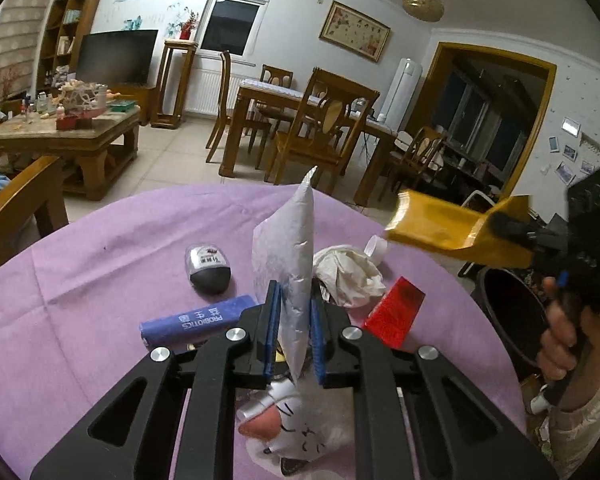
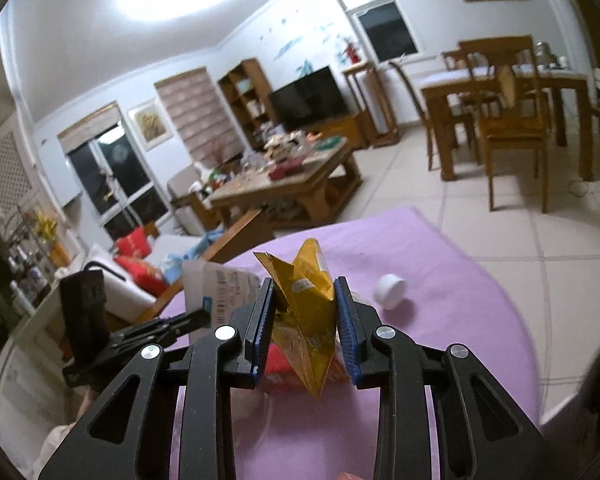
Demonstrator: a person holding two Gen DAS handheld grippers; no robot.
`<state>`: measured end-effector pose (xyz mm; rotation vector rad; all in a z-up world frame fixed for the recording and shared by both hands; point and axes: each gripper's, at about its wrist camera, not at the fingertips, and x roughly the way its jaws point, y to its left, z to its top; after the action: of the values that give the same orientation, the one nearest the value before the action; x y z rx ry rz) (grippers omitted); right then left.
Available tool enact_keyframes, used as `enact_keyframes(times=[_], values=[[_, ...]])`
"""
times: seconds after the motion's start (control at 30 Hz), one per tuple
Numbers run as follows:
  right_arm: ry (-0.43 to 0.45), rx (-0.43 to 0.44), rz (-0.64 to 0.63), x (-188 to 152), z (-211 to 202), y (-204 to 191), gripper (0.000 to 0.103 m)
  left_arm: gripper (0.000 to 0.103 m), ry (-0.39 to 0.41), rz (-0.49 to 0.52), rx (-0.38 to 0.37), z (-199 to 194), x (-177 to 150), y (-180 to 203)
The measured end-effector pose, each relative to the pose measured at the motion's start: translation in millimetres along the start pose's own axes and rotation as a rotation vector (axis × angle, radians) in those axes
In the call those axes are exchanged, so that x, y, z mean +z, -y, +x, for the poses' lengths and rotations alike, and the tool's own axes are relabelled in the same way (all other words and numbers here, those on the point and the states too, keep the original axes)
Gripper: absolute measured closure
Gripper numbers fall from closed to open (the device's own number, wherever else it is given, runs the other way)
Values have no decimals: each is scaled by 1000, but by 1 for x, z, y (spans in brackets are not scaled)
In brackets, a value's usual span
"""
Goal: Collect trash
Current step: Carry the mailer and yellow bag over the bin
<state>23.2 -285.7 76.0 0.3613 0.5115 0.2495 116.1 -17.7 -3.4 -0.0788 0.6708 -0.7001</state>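
Note:
My left gripper (image 1: 294,300) is shut on a silver-white foil packet (image 1: 288,248) and holds it upright above the purple table (image 1: 100,264). My right gripper (image 2: 304,292) is shut on a crumpled yellow wrapper (image 2: 306,308); in the left wrist view that wrapper (image 1: 452,228) hangs at the right, above a dark bin (image 1: 508,312). On the table lie a crumpled white tissue (image 1: 352,272), a red packet (image 1: 396,316), a blue probiotics box (image 1: 196,320), a grey-black oval case (image 1: 208,268) and a white bottle cap (image 1: 376,246).
A white bag with a cartoon face (image 1: 296,436) lies under the left gripper. The cap also shows in the right wrist view (image 2: 390,290). A wooden chair arm (image 1: 16,204) stands at the table's left. A dining set (image 1: 300,120) and a cluttered coffee table (image 1: 60,128) stand beyond.

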Motion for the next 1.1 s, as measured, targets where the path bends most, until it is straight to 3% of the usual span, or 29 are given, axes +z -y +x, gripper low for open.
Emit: enact_keyframes(times=[0.23, 0.27, 0.3, 0.37, 0.43, 0.47, 0.5, 0.6, 0.8, 1.1], values=[[11, -11, 8, -24, -50, 17, 73, 85, -64, -26, 61, 12, 5, -6], [6, -8, 9, -27, -54, 19, 73, 78, -75, -29, 75, 15, 6, -4], [-1, -8, 7, -31, -57, 21, 73, 59, -86, -30, 88, 19, 8, -3], [-5, -14, 1, -38, -63, 21, 73, 36, -94, -35, 117, 27, 14, -3], [-14, -11, 9, -44, -67, 25, 73, 37, -96, -30, 130, 34, 17, -3], [-17, -12, 13, -47, -68, 26, 73, 49, -98, -34, 139, 38, 18, -4], [-20, -14, 16, -50, -69, 28, 73, 68, -111, -47, 141, 44, 19, -6], [-29, -16, 23, -54, -71, 32, 73, 89, -125, -123, 154, 52, 14, -16], [-16, -9, 45, -59, -79, 39, 73, 94, -36, -164, 141, 28, 14, -27], [32, -24, 45, -52, -103, 42, 73, 94, 109, -170, 26, -31, 12, 12]])
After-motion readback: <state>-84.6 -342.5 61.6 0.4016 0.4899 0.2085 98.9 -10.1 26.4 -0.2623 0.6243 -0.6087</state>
